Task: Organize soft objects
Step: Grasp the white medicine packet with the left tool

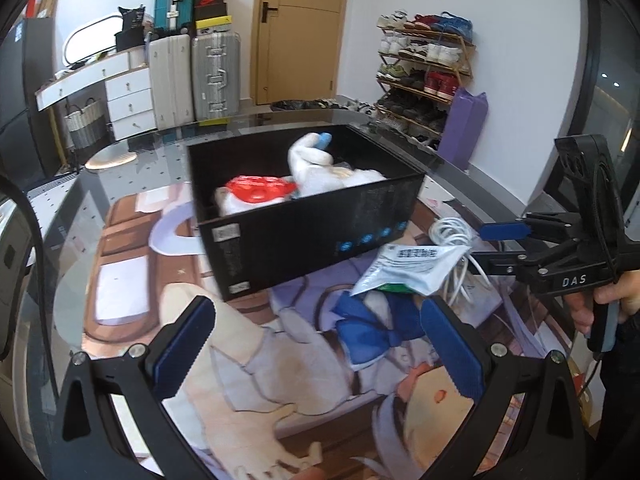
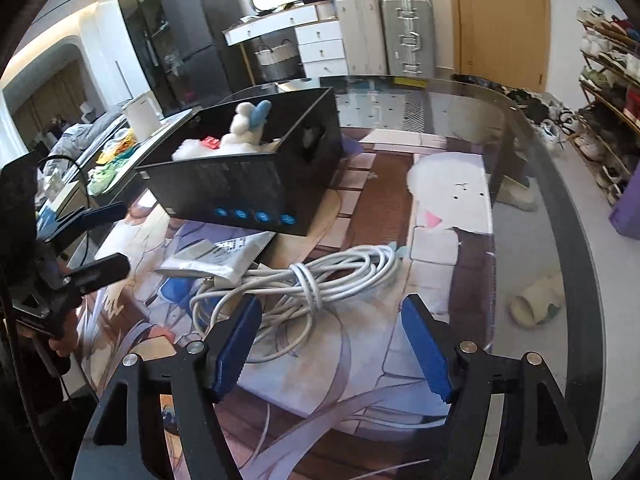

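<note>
Black box: plush toy partly hidden behind its wall. Pouch overlaps white cable. Left gripper, right gripper: jaws apart, empty, above mat.

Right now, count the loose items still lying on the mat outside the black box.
2. A white packet lies against the front of the black box, and a coiled white cable sits beside it, partly under the packet. Others may be hidden behind the box.

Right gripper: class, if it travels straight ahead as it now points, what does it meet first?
Probably the coiled white cable on the mat; the right gripper has its jaws open just short of it, though depth is uncertain.
</note>
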